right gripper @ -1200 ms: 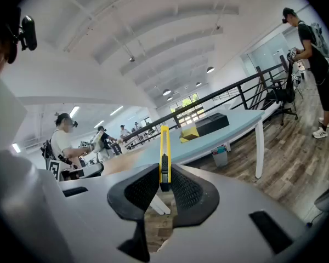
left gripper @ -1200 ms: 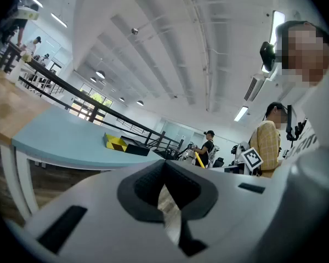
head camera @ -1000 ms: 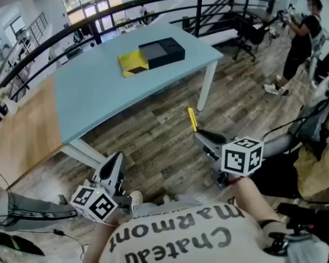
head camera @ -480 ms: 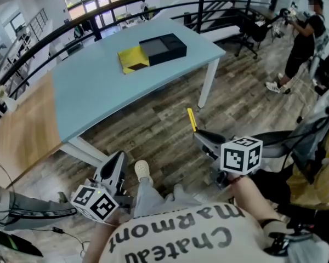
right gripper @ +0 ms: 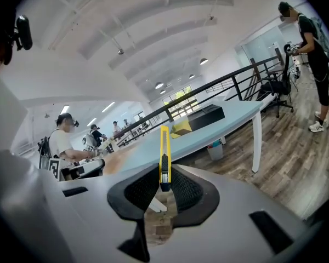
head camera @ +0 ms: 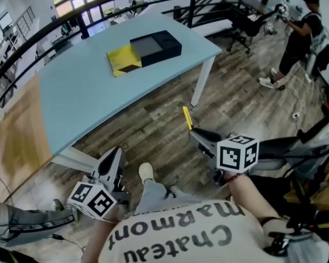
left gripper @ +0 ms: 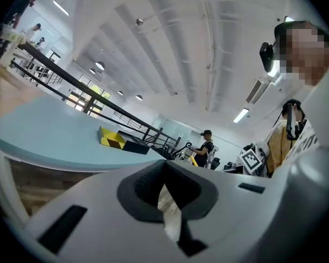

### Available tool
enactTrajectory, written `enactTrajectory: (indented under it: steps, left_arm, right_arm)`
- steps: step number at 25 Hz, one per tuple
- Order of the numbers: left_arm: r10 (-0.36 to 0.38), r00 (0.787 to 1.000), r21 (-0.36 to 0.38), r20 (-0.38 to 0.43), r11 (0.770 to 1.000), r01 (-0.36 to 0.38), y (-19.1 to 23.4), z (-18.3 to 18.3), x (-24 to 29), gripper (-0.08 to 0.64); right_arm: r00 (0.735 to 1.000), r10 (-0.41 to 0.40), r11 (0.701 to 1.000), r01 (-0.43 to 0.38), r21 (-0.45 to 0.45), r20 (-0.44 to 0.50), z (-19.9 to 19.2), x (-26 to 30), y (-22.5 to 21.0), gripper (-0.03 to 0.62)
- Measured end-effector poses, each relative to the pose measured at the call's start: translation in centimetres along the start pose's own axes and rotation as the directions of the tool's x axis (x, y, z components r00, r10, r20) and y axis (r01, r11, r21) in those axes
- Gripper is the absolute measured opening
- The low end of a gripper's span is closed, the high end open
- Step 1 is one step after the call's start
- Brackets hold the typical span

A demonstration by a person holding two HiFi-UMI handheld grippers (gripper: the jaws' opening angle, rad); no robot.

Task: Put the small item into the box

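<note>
one yellow cutter [right gripper: 164, 147] clamped in right tool [right gripper: 163, 184]; left tool [left gripper: 165, 181] closed, empty.

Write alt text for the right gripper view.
The right gripper is shut on a slim yellow utility knife that sticks out past its jaws. Beyond, a light blue table on wood flooring carries a black box with a yellow piece beside it.
</note>
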State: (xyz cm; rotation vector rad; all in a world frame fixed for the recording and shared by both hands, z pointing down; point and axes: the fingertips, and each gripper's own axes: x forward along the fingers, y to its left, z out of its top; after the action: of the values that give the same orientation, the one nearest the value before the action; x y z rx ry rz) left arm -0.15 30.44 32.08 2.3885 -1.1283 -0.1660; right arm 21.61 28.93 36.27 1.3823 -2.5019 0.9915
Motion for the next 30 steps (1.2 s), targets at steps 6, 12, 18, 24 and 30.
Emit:
enactTrajectory:
  steps: [6,12,18,24,30]
  left_arm:
    - [-0.031,1.000,0.004,-0.006,1.000,0.031,3.0,2.7,3.9,0.002]
    - [-0.049,0.999,0.020,-0.002,0.999,0.049,6.9,6.4,7.9,0.002]
    - [-0.088,0.996,0.018,-0.029,0.996,0.088,9.7,8.7,10.8,0.002]
    - [-0.137,0.990,0.017,-0.043,0.990,0.138,12.0,11.1,13.1,0.002]
    - [-0.188,0.981,0.034,-0.043,0.981,0.190,14.5,12.7,14.9,0.003]
  right_arm:
    - [1.000,-0.012,1.000,0.012,0.009,0.015,3.4,4.0,-0.9,0.086]
    - [0.999,-0.013,1.000,0.013,0.008,0.040,7.4,8.8,-1.6,0.086]
    - [0.998,-0.032,0.999,0.031,0.024,0.053,9.9,11.9,-1.6,0.086]
    - [0.995,-0.072,0.997,0.069,0.042,0.065,11.8,14.2,-1.7,0.086]
    - [0.992,-0.096,0.995,0.093,0.040,0.079,12.6,17.5,-1.6,0.086]
